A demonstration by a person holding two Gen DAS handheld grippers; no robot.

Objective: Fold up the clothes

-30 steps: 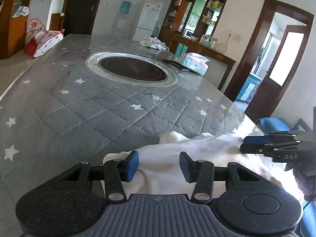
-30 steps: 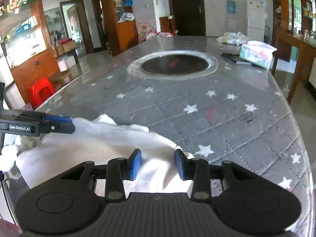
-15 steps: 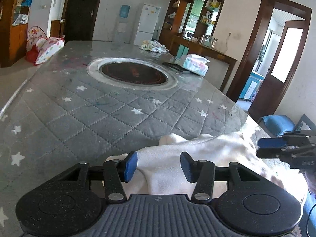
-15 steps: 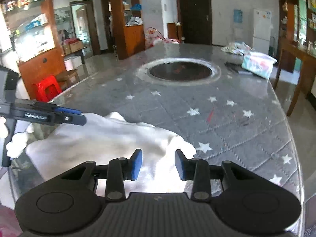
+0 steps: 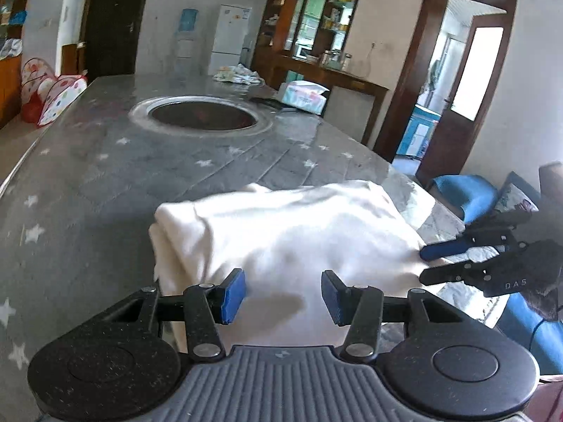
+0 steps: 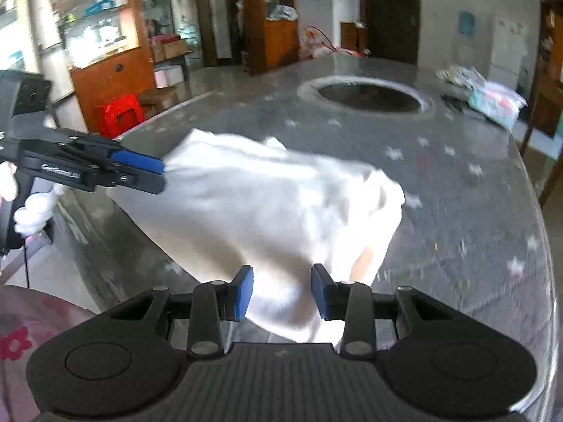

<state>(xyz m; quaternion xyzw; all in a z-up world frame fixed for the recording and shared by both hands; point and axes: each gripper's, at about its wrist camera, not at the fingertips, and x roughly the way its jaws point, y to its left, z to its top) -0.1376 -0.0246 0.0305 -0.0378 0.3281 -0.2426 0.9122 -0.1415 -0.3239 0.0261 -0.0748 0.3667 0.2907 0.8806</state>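
A white garment (image 5: 288, 232) (image 6: 264, 204) is raised at its near edge over the grey star-patterned table (image 5: 105, 183) (image 6: 457, 228), and its far part rests on the cloth. My left gripper (image 5: 283, 295) has bunched white fabric filling the gap between its blue pads. In the right wrist view it (image 6: 160, 174) pinches the garment's left corner. My right gripper (image 6: 281, 292) likewise has fabric packed between its pads, and the left wrist view shows it (image 5: 424, 263) holding the right corner. The garment's near edge runs taut between the two grippers.
A round dark opening (image 5: 202, 117) (image 6: 369, 96) sits mid-table. A tissue pack (image 5: 304, 95) (image 6: 496, 103) and a crumpled cloth (image 5: 237, 74) lie at the far end. A blue chair (image 5: 464, 193) stands right of the table and a red stool (image 6: 121, 114) left. A white-gloved hand (image 6: 33, 211) holds the left gripper.
Both grippers have moved forward over the table with the garment. Its near edge has come up off the table and its far edge has slid toward the round opening.
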